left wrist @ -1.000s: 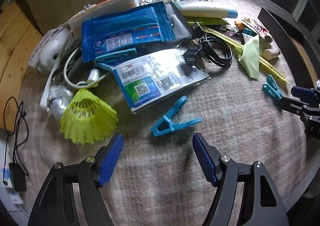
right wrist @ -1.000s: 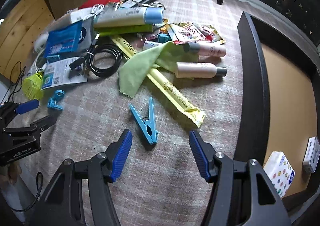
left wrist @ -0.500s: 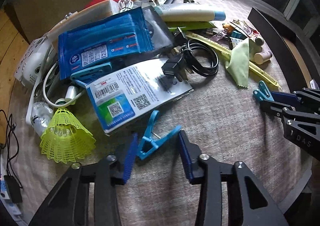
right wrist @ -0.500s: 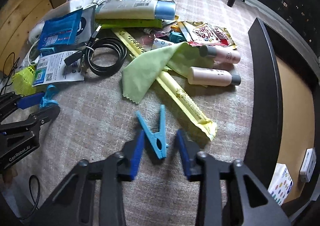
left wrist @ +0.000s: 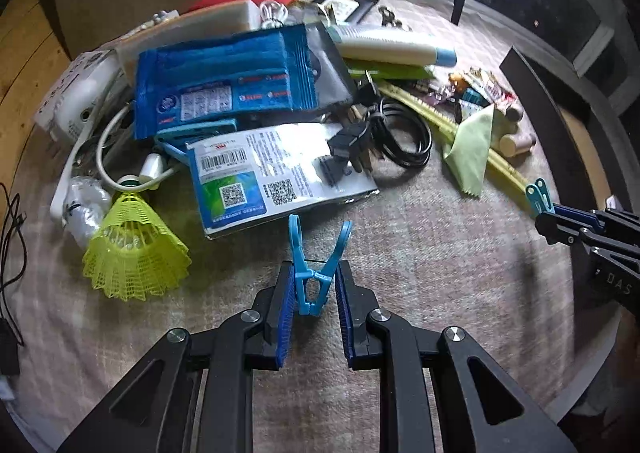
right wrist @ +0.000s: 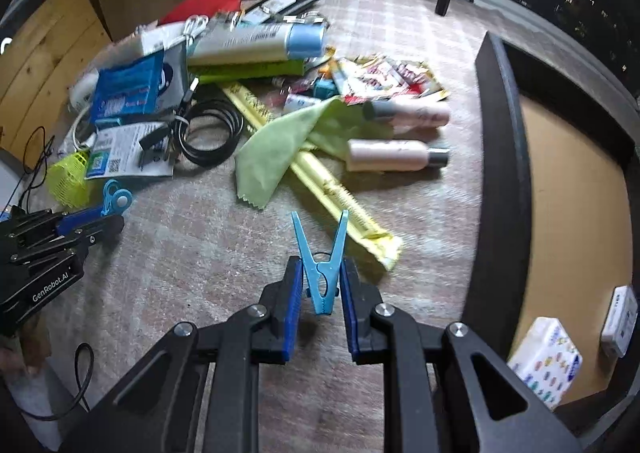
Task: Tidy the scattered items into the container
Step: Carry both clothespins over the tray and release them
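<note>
Item one: left gripper [left wrist: 311,295], jaws just closed onto a light-blue clothes peg with ringed handles [left wrist: 316,265], the blue pads pinching its sides near the spring so the two handles splay upward and forward; held low over the checked cloth [left wrist: 420,253], a short way in front of the clutter. Item two: right gripper [right wrist: 321,285], jaws likewise just closed, clamped on a second blue peg [right wrist: 320,257] at its waist, tips fanned open above the pads. Both grips sit at the pivot, probably because that is the stiffest and narrowest part and keeps a peg from twisting. Remaining stock: yellow shuttlecock [left wrist: 134,249], blue sachet [left wrist: 232,85], coiled black cable [right wrist: 210,131], green cloth [right wrist: 280,149], two pink bottles [right wrist: 396,153]. Destination: dark-walled container [right wrist: 504,181], right of the right gripper, already holding a tissue pack [right wrist: 546,361]. Change noted: a second ago both pegs lay flat on the cloth between wide-spread jaws; now each stands upright in a grip.
</note>
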Demonstrator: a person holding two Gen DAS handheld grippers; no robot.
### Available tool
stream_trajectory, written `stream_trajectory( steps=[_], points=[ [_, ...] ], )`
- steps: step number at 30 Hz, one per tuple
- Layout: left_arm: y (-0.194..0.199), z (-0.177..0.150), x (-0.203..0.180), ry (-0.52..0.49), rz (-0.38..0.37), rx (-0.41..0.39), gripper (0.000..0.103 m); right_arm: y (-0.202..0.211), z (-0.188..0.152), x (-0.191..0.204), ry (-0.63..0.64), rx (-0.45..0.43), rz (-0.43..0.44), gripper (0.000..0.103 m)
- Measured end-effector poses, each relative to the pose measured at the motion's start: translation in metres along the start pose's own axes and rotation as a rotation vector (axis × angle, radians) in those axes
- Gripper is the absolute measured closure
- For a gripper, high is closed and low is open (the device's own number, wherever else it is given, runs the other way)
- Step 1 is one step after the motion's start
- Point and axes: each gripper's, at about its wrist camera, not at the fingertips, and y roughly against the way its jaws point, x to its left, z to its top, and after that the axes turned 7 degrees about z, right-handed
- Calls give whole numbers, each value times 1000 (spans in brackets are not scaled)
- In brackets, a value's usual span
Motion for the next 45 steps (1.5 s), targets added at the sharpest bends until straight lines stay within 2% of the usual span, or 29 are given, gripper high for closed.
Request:
stream_trajectory(
  steps=[5, 6, 8, 13, 18, 21, 28, 32, 36, 37, 38, 39, 40, 45],
  points=[
    [18, 2, -19, 1, -4, -32, 84, 26, -3, -12, -14, -35, 7, 84],
    [20, 18, -12, -3, -10, -35, 84, 35, -9, -14, -19, -44, 8, 84],
    [27, 22, -21, -14, -22, -48, 84, 47, -3, -25, -23, -57, 3, 84],
    [33, 48, -83, -63, -71, -73, 84, 60, 9, -49, -50, -90, -31, 84],
    [60, 45, -129, -133, -122, -89, 84, 75, 5, -90, -90, -112, -80, 84],
    [68, 48, -171, -194, -154, -100, 84, 84, 0, -120, -119, -118, -109, 84],
    [73, 51, -255, -313, -215, -103, 84, 98, -15, -184, -196, -118, -157, 84],
    [70, 52, -285, -350, -222, -97, 84, 103, -21, -209, -230, -119, -177, 84],
    [68, 53, -304, -378, -224, -86, 84, 105, -26, -222, -243, -115, -184, 84],
    [68, 53, -307, -387, -222, -84, 78, 105, -26, -224, -241, -112, -183, 83],
    [69, 52, -308, -394, -219, -84, 65, 104, -26, -225, -237, -108, -182, 80],
    [71, 51, -308, -395, -218, -93, 60, 104, -27, -225, -236, -106, -186, 70],
    [73, 51, -305, -388, -214, -109, 57, 105, -27, -225, -235, -112, -187, 67],
    [75, 57, -288, -354, -199, -120, 57, 110, -21, -215, -222, -138, -156, 66]
  ],
)
